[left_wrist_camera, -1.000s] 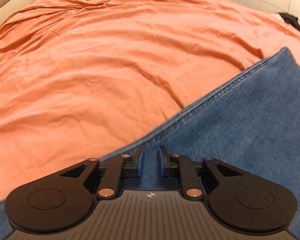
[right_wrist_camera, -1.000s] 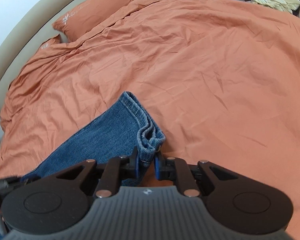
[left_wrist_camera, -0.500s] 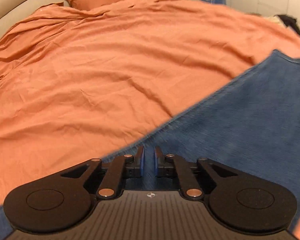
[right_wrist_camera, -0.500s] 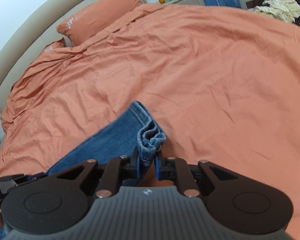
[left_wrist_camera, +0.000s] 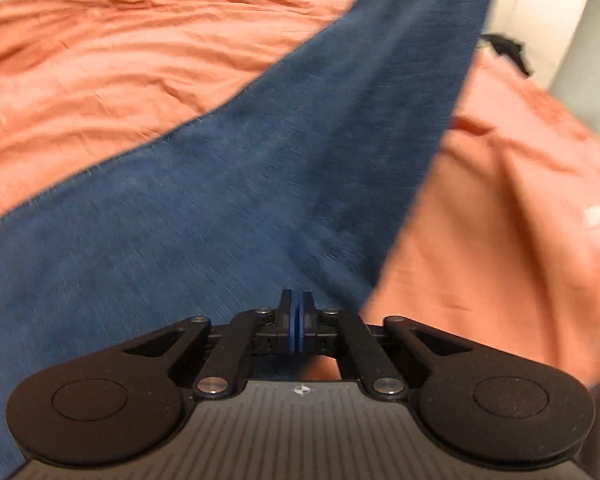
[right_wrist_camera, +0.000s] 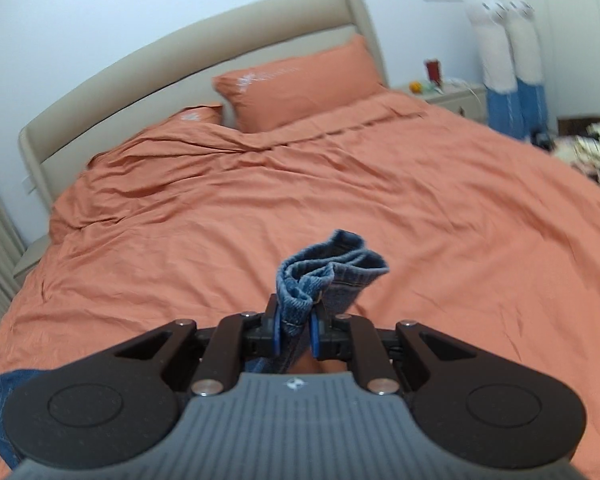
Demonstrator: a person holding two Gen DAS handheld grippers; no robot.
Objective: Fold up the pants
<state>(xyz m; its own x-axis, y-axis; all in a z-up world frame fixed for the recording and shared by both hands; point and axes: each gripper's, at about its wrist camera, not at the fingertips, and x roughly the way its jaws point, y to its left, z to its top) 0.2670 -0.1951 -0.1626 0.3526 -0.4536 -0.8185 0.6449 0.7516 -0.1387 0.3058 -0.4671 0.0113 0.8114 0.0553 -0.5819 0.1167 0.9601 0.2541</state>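
Blue denim jeans (left_wrist_camera: 260, 168) stretch taut from the left gripper (left_wrist_camera: 297, 320) up toward the top right of its view, above the orange duvet (left_wrist_camera: 100, 80); the left jaws are pressed together, though blur leaves it unclear whether cloth sits between them; the right gripper (right_wrist_camera: 296, 332) pinches the bunched hem (right_wrist_camera: 332, 264) of the jeans, raised over the bed; two orange pillows (right_wrist_camera: 300, 84) lie against the beige headboard (right_wrist_camera: 180, 48).

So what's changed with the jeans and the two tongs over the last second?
The right tongs, clamped on the hem of the jeans, have lifted it off the bed; the leg now rises as a taut band in the left view. The left tongs have closed completely; whether they pinch denim is unclear. The orange bedding and pillows look unchanged.
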